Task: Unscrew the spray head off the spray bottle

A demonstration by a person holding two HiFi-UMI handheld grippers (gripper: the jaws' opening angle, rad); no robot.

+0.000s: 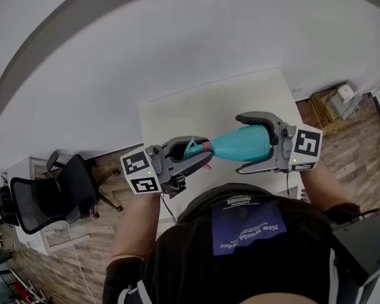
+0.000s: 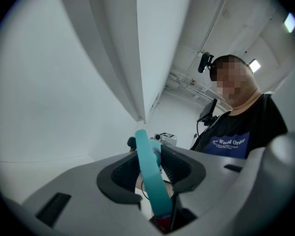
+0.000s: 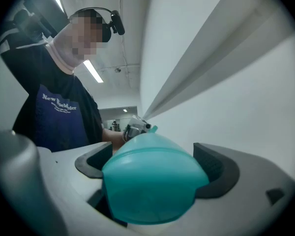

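Left gripper [image 1: 197, 153]: its jaws stand fairly narrow and are clamped on the spray head [image 1: 194, 147]. In the left gripper view [image 2: 155, 170] the teal trigger of the spray head [image 2: 148, 173] runs up between the two dark pads.

Right gripper [image 1: 239, 143]: its jaws are spread wide around the body of the spray bottle [image 1: 246, 143]. In the right gripper view [image 3: 152, 157] the teal bottle [image 3: 152, 183] fills the gap, but the pads look slack on it, with room at the near side. I would say they are not pressing.

Where the bottle is: in the air, lying about level across the middle of the head view. Its head is toward the left of the frame and its broad base toward the right.

Done so far: the bottle is up off the surface with a gripper at each end. The head looks joined to the neck at the pink collar [image 1: 206, 147]. I cannot tell whether it has loosened at all.

Left to do: by my reckoning, a firm grip on the body, more twisting, then drawing the head away.

Surface: a white table [image 1: 196, 109] lies behind the bottle at centre frame, bare where it shows.

Room: wood floor [image 1: 351, 147] shows at the right edge. A black office chair [image 1: 50, 198] stands at lower left and cardboard boxes [image 1: 334, 105] at upper right. A pale wall fills the top.
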